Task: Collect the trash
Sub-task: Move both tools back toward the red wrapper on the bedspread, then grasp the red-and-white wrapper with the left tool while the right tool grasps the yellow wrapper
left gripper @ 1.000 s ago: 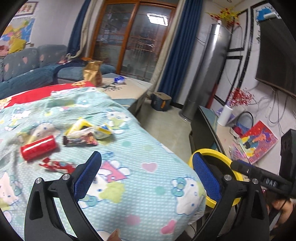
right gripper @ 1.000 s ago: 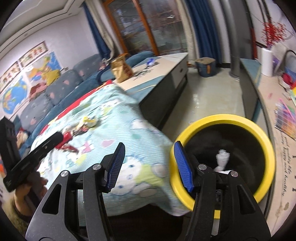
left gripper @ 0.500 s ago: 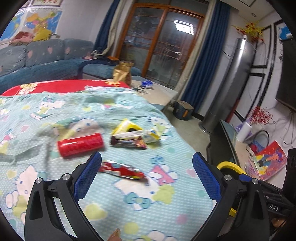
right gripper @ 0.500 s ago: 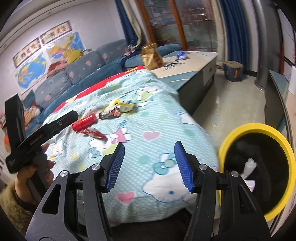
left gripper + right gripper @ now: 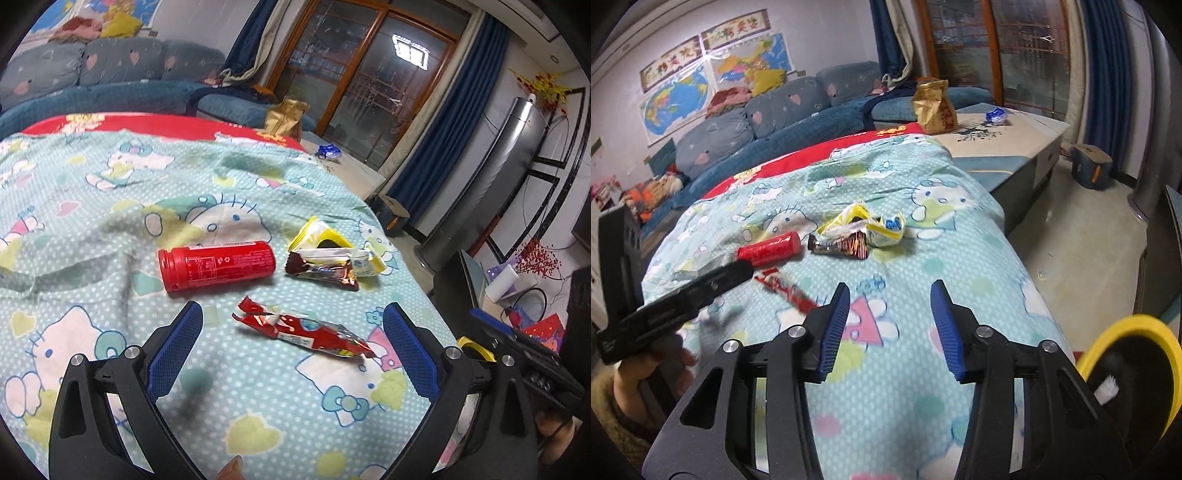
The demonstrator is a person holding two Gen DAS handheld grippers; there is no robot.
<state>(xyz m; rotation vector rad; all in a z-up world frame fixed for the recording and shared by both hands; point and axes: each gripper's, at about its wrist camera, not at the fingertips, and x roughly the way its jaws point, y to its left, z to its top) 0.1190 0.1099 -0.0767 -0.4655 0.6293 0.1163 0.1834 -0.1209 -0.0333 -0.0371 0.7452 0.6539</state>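
On the cartoon-cat bedsheet (image 5: 92, 166) lie a red tube (image 5: 218, 266), a brown wrapper (image 5: 321, 271) against a yellow and white wrapper (image 5: 325, 240), and a long red wrapper (image 5: 306, 332). My left gripper (image 5: 291, 314) stands open, its blue pads either side of the red wrapper and just short of it. My right gripper (image 5: 890, 291) hovers over bare sheet nearer the bed's edge; its jaws are closing with nothing between them. The trash lies beyond it: red tube (image 5: 768, 249), wrappers (image 5: 860, 230). A yellow-rimmed bin (image 5: 1126, 369) sits low at the right.
The left gripper's black body and the hand holding it (image 5: 646, 321) fill the left of the right wrist view. A gold bag (image 5: 932, 107) and blue wrapper (image 5: 995, 114) rest on a low cabinet beyond the bed. A sofa (image 5: 757, 118) lines the far wall.
Both views swung left from the bin and floor onto the bed. The trash now sits closer and more central for the left gripper. The right gripper's jaws have narrowed.
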